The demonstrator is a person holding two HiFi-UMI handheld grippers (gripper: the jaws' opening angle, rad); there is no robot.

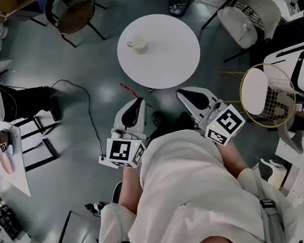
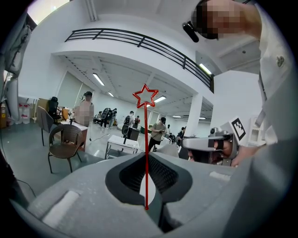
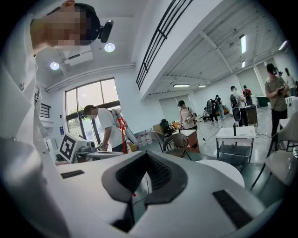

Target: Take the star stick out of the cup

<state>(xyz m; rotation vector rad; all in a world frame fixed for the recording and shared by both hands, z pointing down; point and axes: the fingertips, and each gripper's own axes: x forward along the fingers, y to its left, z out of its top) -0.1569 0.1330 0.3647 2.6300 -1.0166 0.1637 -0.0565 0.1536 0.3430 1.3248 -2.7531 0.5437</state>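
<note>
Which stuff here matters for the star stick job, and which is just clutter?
Job:
star stick, out of the cup, clamped in left tongs
cup on round white table

Clutter:
brown chair
gold wire side table
floor cable

Right gripper (image 3: 134, 199), fingers together, left gripper (image 3: 119, 152) alongside gripping upright star stick (image 3: 123, 135)

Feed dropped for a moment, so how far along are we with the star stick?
Done: the star stick is out of the cup, which stands alone on the round table. In hand: the left gripper is shut on its lower end. Left: nothing for this task shows.
</note>
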